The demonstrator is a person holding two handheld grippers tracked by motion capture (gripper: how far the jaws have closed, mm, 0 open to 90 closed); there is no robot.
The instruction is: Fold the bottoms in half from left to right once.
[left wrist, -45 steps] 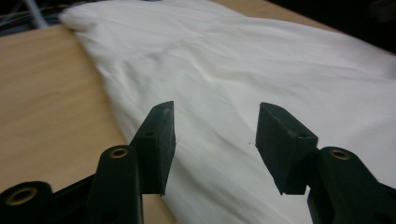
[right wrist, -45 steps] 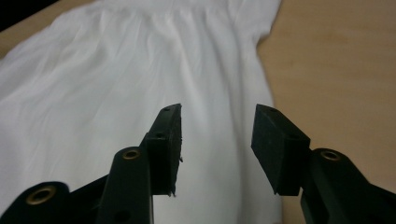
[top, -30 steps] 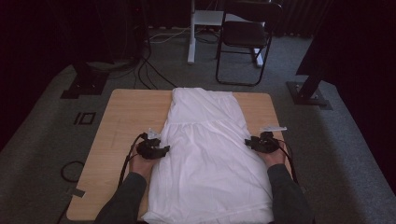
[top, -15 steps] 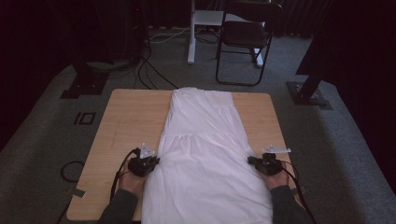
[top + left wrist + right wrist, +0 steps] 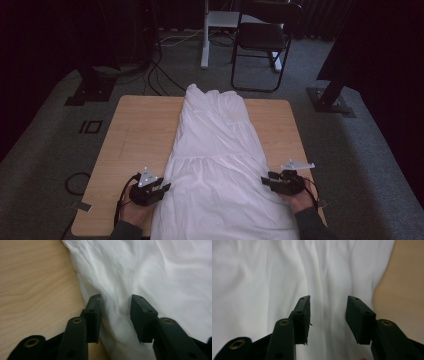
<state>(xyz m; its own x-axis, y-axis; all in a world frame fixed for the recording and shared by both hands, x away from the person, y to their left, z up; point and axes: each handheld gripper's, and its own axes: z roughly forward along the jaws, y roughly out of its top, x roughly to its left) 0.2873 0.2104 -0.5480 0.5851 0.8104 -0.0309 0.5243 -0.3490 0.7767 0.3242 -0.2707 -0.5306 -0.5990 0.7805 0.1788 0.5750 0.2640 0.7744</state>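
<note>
A white dress (image 5: 220, 150) lies lengthwise on the wooden table (image 5: 135, 135), its skirt hanging over the near edge. My left gripper (image 5: 162, 189) sits at the skirt's left edge, and in the left gripper view (image 5: 115, 302) its jaws have just been opening. A raised fold of the dress (image 5: 150, 270) lies loose between them. My right gripper (image 5: 266, 181) is at the skirt's right edge. Its jaws (image 5: 328, 305) have also just been opening, and they stand apart over the flat cloth (image 5: 274, 272) without pinching it.
Bare wood (image 5: 32, 285) shows left of the dress and also on its right (image 5: 404, 285). Beyond the table stand a black chair (image 5: 262, 40), a white post (image 5: 205, 35) and two dark stand bases (image 5: 92, 92) (image 5: 332, 102). Cables (image 5: 160, 75) run over the grey carpet.
Both hands have drawn back toward the near edge of the table along the dress's sides. The dress now lies longer and narrower.
</note>
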